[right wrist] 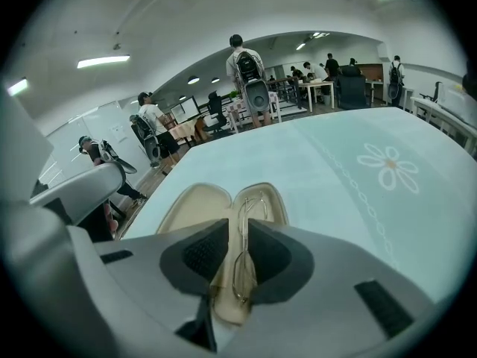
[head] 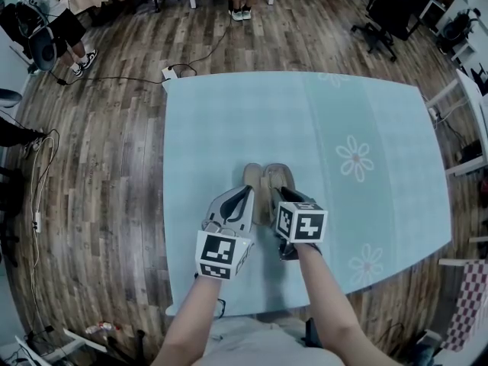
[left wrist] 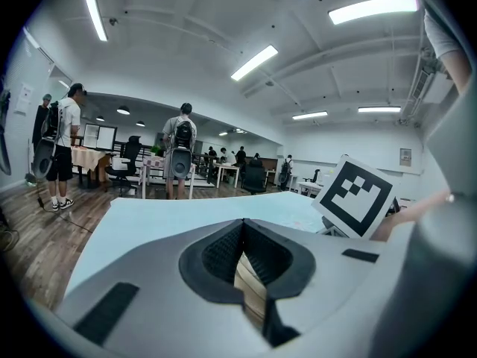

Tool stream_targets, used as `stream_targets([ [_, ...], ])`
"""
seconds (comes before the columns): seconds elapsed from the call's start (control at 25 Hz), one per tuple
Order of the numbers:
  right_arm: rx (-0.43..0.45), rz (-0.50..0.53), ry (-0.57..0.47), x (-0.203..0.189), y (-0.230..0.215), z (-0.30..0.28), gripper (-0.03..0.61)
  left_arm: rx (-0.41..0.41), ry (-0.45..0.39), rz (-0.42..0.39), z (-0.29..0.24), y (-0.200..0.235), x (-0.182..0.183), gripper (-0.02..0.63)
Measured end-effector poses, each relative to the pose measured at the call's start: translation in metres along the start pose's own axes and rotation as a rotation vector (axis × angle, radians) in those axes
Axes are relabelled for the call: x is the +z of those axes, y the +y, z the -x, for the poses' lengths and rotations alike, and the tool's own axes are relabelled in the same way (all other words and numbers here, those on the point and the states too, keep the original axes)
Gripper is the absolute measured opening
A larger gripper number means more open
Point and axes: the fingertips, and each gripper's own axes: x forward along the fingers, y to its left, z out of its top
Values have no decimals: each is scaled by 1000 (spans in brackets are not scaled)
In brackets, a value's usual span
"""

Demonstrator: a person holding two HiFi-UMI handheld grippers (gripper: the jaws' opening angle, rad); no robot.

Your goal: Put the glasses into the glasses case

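Observation:
A tan glasses case (head: 263, 180) lies open on the light blue tablecloth, both halves showing in the right gripper view (right wrist: 195, 207). Thin wire-frame glasses (right wrist: 244, 253) sit folded over the case's right half, held between the jaws of my right gripper (right wrist: 238, 263), which is shut on them. In the head view the right gripper (head: 284, 198) hangs over the case's near end. My left gripper (head: 242, 198) is at the case's left half. Its jaws are closed, with the tan case (left wrist: 252, 289) filling the gap between them at the left gripper (left wrist: 243, 233).
The table (head: 381, 113) carries a cloth with flower prints (head: 355, 158). Its near edge is just in front of my body. Wooden floor, cables (head: 46, 174), office chairs (head: 381, 21) and standing people (right wrist: 246, 73) surround it at a distance.

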Motion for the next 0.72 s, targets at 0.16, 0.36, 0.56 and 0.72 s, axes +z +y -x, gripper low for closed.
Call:
stream_targets([
  [0.16,0,7,-21,2,2,9,74,3,-6,-1,4,-3,1,8],
  [0.36,30,25,-97,12,7,26,8,1,-17,-7,8,-9,5,8],
  [0.56,63,53,-145,15,12,43,8,12,-36,-18,16,-16,10,8],
  [0.72,79,67,-163,16,14,59,6,18,-61,-24,24,-26,19,8],
])
